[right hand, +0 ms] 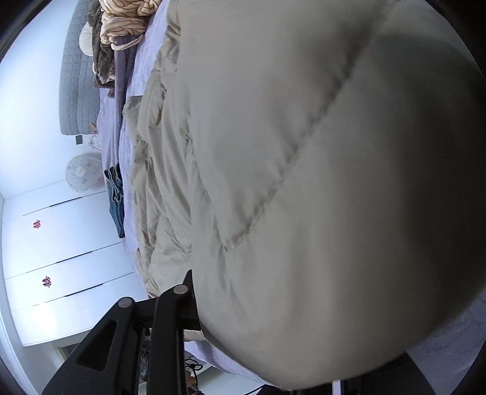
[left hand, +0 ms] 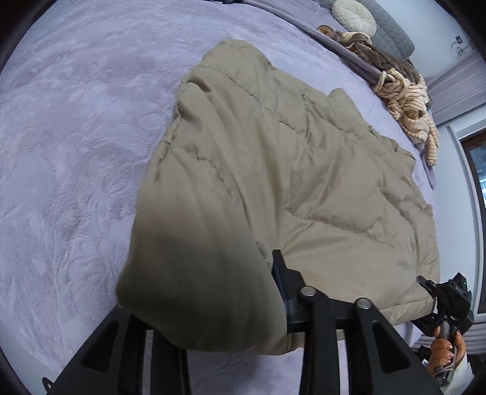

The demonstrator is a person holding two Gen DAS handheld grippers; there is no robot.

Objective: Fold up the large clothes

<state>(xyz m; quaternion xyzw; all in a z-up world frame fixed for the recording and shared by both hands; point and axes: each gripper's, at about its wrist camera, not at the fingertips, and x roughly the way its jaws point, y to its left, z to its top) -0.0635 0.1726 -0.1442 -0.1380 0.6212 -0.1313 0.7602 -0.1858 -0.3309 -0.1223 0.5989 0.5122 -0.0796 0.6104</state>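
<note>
a big tan puffy coat [left hand: 303, 170] lies on a purple bed cover [left hand: 76, 152] and fills the middle and right of the left wrist view. a thick fold of the coat bulges over the left gripper [left hand: 231, 307] at the bottom of that picture. it hides one finger, and the other black finger stands bare beside the bulge. so i cannot tell if the left gripper is pinching the cloth or has let go. in the right wrist view the same coat [right hand: 319, 197] covers nearly the whole right side of the picture, very close to the camera. the right gripper [right hand: 261, 334] is at the bottom, with one black finger showing at the lower left and the other lost under the cloth. i cannot tell its grip either. far in the lower right of the left view the right gripper shows again [left hand: 449, 300], held by a hand [left hand: 446, 349] at the coat's edge. a heap of striped clothes [left hand: 407, 103] sits at the upper right, near a round pillow [left hand: 354, 13]. blue jeans [right hand: 117, 197] lie at the bed's edge on the left of the right view. it looks like the coat's near edge is being folded over the rest. the next move likely needs both grippers to lay that flap down flat and even, then pull out without dragging it.
</note>
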